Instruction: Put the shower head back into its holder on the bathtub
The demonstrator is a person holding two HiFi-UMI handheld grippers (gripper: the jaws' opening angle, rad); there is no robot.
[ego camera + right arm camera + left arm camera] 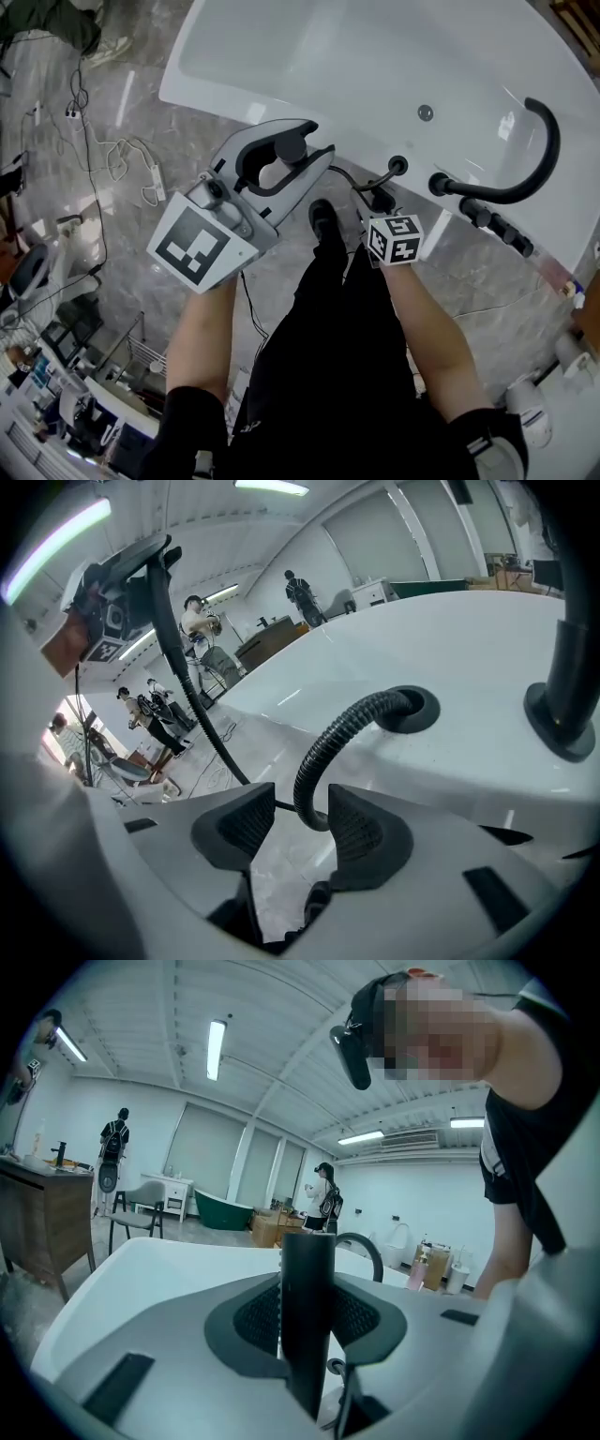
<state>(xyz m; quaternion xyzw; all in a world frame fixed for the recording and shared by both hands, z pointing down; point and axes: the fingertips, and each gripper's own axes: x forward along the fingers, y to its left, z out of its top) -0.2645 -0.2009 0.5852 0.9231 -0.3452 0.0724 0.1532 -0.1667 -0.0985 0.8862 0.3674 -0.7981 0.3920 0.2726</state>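
Shower head [307,1279] held in L gripper [317,141], above bathtub [375,56] rim.
L fingers clamped on its black handle; R gripper [298,827] fingers open w/ hose [356,714] btwn them, near black spout [539,150].

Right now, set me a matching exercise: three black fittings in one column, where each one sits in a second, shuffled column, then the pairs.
Things:
1. shower head
2. hose
3. curved spout

Places:
A. mounted on the bathtub rim, clear of both claws
B. looping between the open jaws of the right claw
C. clamped in the left claw

Pairs: 1-C, 2-B, 3-A
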